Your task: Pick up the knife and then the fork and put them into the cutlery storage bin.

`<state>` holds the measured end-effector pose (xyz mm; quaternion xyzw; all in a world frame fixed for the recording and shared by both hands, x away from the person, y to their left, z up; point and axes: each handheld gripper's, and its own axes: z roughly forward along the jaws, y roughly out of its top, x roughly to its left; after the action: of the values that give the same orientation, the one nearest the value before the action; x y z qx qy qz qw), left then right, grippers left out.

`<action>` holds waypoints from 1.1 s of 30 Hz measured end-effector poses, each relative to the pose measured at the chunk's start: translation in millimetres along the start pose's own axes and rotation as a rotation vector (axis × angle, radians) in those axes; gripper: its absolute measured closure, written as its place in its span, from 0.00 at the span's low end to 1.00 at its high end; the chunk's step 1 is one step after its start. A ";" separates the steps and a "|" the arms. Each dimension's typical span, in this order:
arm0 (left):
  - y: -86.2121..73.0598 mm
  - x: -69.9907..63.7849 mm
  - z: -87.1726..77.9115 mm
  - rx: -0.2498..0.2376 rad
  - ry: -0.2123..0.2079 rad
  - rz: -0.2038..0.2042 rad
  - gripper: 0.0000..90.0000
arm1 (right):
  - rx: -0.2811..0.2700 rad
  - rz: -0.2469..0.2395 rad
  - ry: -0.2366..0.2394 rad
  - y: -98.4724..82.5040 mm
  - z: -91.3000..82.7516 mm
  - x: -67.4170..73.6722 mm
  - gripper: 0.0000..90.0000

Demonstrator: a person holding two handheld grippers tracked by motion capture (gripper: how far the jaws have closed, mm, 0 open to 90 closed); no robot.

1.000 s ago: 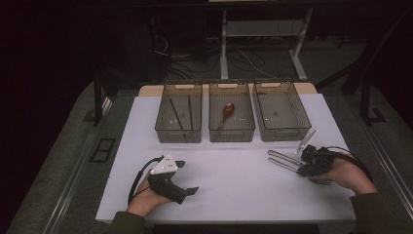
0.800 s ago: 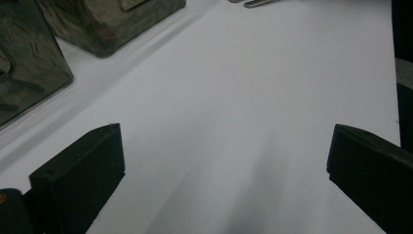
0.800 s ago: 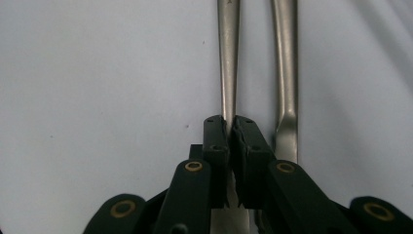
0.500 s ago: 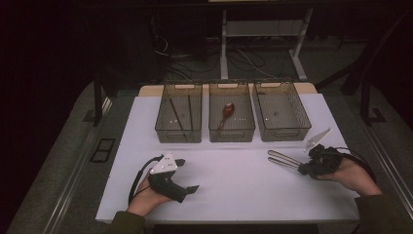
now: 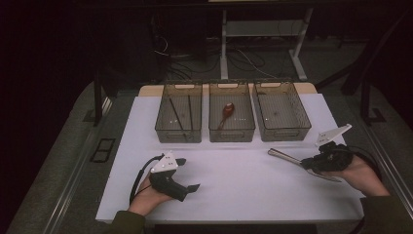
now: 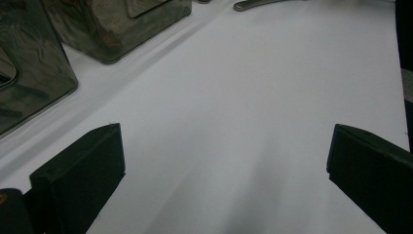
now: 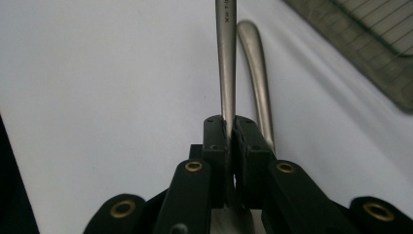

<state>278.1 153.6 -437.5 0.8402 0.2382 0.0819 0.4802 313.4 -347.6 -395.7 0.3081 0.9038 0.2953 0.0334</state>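
My left gripper [image 5: 187, 181] rests on the white table [image 5: 234, 175] near its front edge, jaws spread wide with nothing between them, pointing across bare surface toward the bins.

Along the far side stand three clear bins in a row. The left bin [image 5: 178, 113] holds two dark sticks, the middle bin [image 5: 231, 113] a red-bowled spoon [image 5: 227, 110], and the right bin [image 5: 281, 112] looks empty.

My right gripper [image 7: 229, 127] is clamped narrow on the handle of a metal utensil [image 7: 226, 58] — the pads pinch it edge-on, and the handle runs straight out ahead. A second metal handle [image 7: 257, 73] lies on the table just beside it. From above, the held piece [image 5: 285, 156] sits in front of the right bin, near the table's right edge; whether it is a knife, fork or spoon I cannot tell.

Judgement: the pick-up step is in hand — sorting cutlery into bins. The next move calls for a lift clear of the neighbouring piece, then carrying over the rim of the proper bin, likely the empty right one, before opening.
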 end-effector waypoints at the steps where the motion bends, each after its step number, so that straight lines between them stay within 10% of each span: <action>1: -0.1 0.3 0.1 -0.001 0.000 -0.002 0.00 | -0.018 0.004 0.001 -0.3 -2.5 -0.3 0.93; 33: -0.5 -2.3 -6.3 -0.015 0.015 -0.011 0.00 | -0.235 0.151 -0.180 33.0 -30.5 -11.4 0.93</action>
<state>273.6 157.5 -434.5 0.8346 0.2459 0.0874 0.4852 332.9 -348.9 -353.6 0.3945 0.8307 0.3716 0.1278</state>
